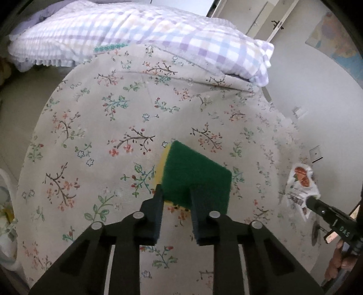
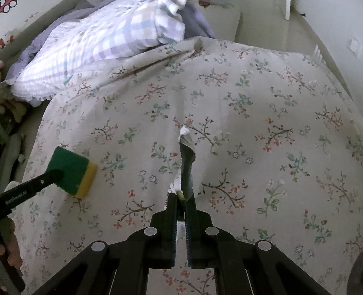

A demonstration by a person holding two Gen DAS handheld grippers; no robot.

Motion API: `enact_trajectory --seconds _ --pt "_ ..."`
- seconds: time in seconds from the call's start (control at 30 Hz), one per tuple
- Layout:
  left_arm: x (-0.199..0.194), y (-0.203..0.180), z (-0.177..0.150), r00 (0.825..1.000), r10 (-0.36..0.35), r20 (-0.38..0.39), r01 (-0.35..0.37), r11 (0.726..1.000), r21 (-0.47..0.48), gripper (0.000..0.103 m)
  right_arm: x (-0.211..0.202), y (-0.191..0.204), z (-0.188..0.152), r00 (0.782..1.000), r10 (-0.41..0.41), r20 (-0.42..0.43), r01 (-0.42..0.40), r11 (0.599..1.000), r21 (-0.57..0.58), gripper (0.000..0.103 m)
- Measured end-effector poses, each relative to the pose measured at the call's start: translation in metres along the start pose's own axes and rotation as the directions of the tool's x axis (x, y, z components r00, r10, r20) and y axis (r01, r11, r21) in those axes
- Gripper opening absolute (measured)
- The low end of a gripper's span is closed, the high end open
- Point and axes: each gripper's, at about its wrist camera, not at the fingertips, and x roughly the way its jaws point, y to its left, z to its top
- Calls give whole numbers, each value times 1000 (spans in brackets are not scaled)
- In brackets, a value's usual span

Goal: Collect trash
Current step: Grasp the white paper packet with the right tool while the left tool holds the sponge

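My left gripper [image 1: 175,192] is shut on a green and yellow sponge [image 1: 195,174] and holds it above the floral bedsheet [image 1: 102,136]. The sponge also shows in the right wrist view [image 2: 70,170], with the left gripper's finger on it. My right gripper [image 2: 181,197] is shut on a crumpled snack wrapper [image 2: 187,163], seen edge-on above the sheet. The same wrapper [image 1: 300,183] shows printed food pictures at the right of the left wrist view, at the tip of the right gripper [image 1: 312,200].
A checked lilac and white pillow [image 1: 140,34] lies at the head of the bed. A white wall with sockets [image 1: 316,154] runs along the bed's right side. A cupboard door [image 1: 261,18] stands beyond the pillow.
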Motion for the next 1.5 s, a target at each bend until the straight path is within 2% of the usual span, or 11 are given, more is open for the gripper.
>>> enact_trajectory --seconds 0.27,0.5,0.57,0.6,0.63,0.7,0.73,0.9,1.13,1.3,1.5 --pt "-26 -6 -5 999 -21 31 19 999 44 16 -10 17 -1 1000 20 24 -19 999 -35 4" --pt "-53 8 -9 997 -18 73 14 999 47 15 -14 35 0 998 44 37 -41 996 -75 4" --pt "-60 13 -12 997 -14 79 11 999 46 15 -8 35 2 999 52 16 -51 996 -72 5" --pt "-62 16 -13 997 -11 80 7 999 49 15 -5 32 2 998 55 6 -55 997 -59 8" --pt "-65 18 -14 997 -6 81 2 999 52 15 2 28 1 999 46 -14 -46 998 -30 20" --pt "-69 22 -16 996 2 84 -7 998 56 15 13 21 1 999 27 -36 -26 999 23 71" --pt "-71 25 -18 996 6 85 -11 998 55 15 17 18 1 999 31 -31 -29 998 51 77" --pt "-77 37 -20 996 15 83 -19 999 39 15 37 16 7 998 14 -66 -10 998 64 81" --pt "-78 45 -21 997 23 76 -26 999 34 16 70 13 7 989 -17 -148 27 997 66 82" --pt "-78 46 -20 997 23 75 -26 999 33 16 75 11 7 988 -20 -152 32 996 78 79" --pt "-84 49 -21 996 19 89 -21 999 25 16 59 12 9 994 16 -112 -6 995 96 76"
